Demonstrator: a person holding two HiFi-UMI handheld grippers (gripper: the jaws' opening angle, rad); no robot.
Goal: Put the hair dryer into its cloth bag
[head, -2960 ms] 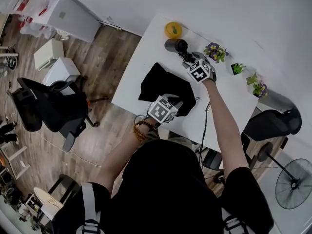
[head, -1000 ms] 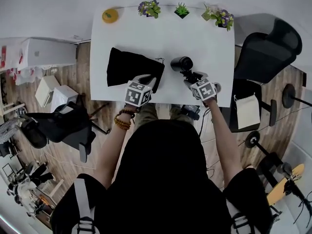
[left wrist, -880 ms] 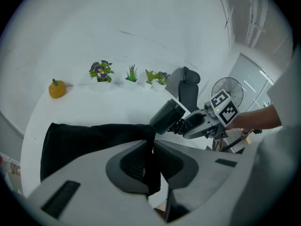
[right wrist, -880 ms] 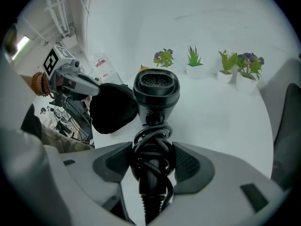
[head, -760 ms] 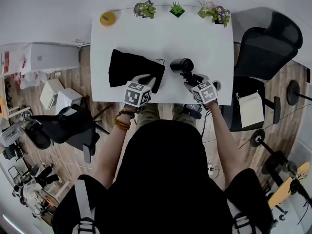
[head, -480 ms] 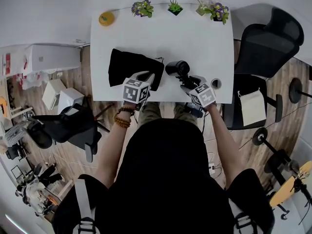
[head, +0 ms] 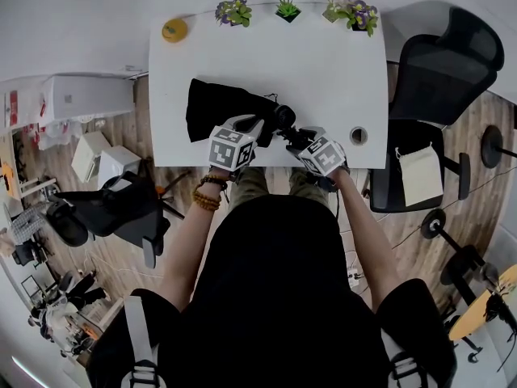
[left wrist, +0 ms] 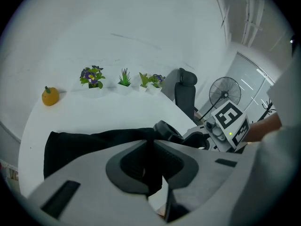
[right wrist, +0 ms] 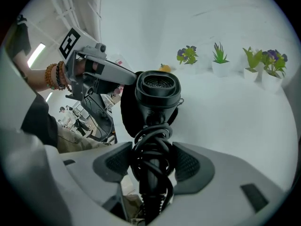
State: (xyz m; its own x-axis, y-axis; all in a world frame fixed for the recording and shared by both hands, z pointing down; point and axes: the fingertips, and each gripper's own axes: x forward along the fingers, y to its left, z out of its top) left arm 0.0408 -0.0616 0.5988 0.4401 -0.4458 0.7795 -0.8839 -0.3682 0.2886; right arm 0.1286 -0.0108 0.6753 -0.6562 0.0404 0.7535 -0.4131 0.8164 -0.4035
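Observation:
The black cloth bag [head: 216,107] lies on the white table [head: 323,71], left of centre. My left gripper [head: 252,126] is shut on the bag's right edge [left wrist: 151,164] and holds it a little off the table. The black hair dryer [right wrist: 157,94] has its cord wound round the handle. My right gripper [right wrist: 153,166] is shut on that handle. In the head view the hair dryer [head: 283,117] has its barrel end right at the bag's held edge, and the right gripper [head: 297,138] sits just behind it. Whether the nozzle is inside the mouth is hidden.
An orange fruit-shaped ornament [head: 174,29] and three small potted plants [head: 287,9] line the table's far edge. A round cable hole [head: 359,135] is near the front right. A black office chair [head: 440,63] stands to the right of the table, another chair [head: 121,208] to the left.
The right gripper has carried the hair dryer leftward, from the table's middle to the bag's edge. The left gripper has shifted slightly right, still holding the bag's edge.

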